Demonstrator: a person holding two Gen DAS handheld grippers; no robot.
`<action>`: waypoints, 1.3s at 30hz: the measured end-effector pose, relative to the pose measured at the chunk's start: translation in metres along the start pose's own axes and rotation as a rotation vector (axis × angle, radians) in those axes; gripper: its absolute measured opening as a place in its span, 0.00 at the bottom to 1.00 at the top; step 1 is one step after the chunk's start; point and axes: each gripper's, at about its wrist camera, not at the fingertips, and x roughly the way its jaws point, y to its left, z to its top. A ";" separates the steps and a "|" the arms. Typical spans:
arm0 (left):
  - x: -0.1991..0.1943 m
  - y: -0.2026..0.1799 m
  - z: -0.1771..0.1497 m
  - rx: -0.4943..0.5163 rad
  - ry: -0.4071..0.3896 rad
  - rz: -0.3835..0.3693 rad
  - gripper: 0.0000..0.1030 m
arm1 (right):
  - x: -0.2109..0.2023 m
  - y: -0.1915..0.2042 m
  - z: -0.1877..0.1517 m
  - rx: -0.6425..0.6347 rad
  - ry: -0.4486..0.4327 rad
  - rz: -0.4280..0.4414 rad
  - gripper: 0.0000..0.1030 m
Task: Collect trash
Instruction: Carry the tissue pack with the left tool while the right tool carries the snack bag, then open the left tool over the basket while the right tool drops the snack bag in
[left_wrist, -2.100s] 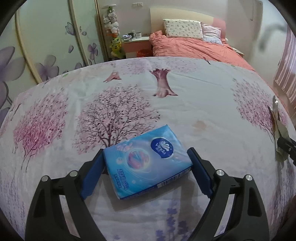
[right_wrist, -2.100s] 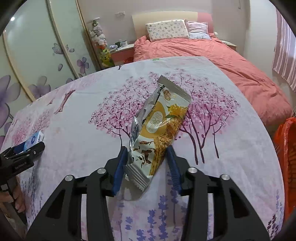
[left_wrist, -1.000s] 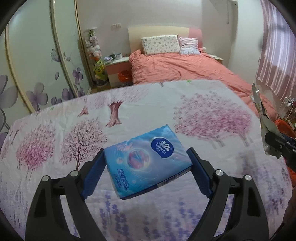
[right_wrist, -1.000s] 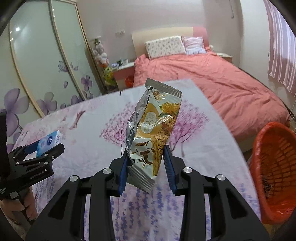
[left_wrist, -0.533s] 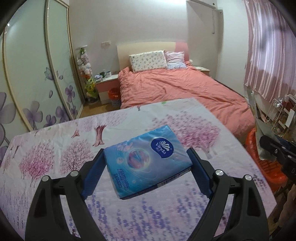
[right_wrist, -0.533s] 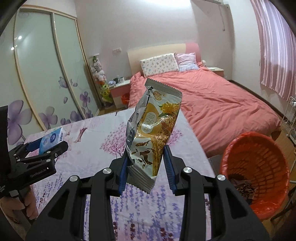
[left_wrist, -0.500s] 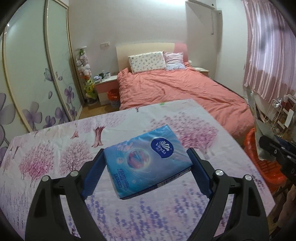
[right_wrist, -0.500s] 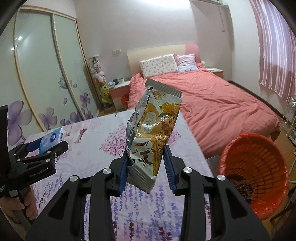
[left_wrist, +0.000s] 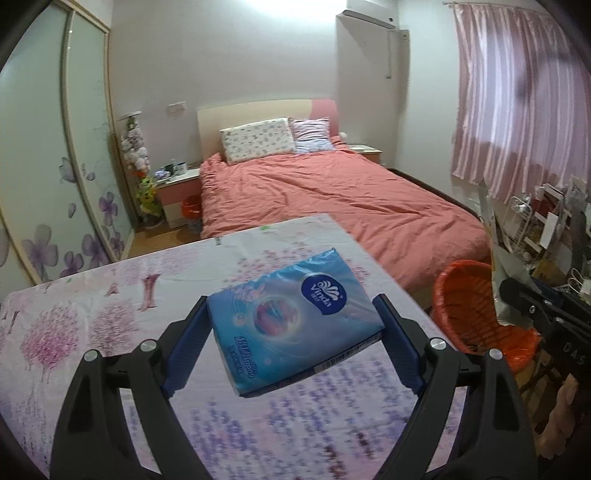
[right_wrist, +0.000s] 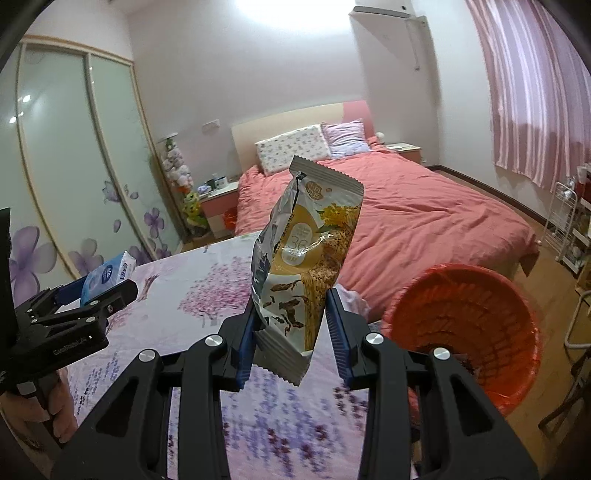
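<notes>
Dim pinkish room, ceiling light (right_wrist: 295, 14) glaring white, fisheye-bent edges, near tablecloth (left_wrist: 295, 424) motion-blurred.

Black gripper (left_wrist: 291, 332) frames, blue pads, silver screws

The table (left_wrist: 110, 295) wears a pale cloth printed with pink blossom trees and lavender sprigs. Beyond its far edge stands the bed (left_wrist: 332, 199), with two pillows (left_wrist: 258, 144) lying at its head.
</notes>
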 end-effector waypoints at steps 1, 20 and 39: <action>0.000 -0.008 0.001 0.006 -0.001 -0.013 0.82 | 0.000 -0.003 0.000 0.005 -0.001 -0.005 0.35; 0.047 -0.162 0.003 0.107 0.035 -0.261 0.82 | 0.004 -0.106 -0.011 0.169 -0.003 -0.142 0.35; 0.122 -0.237 -0.010 0.173 0.138 -0.323 0.82 | 0.021 -0.155 -0.027 0.251 0.046 -0.164 0.36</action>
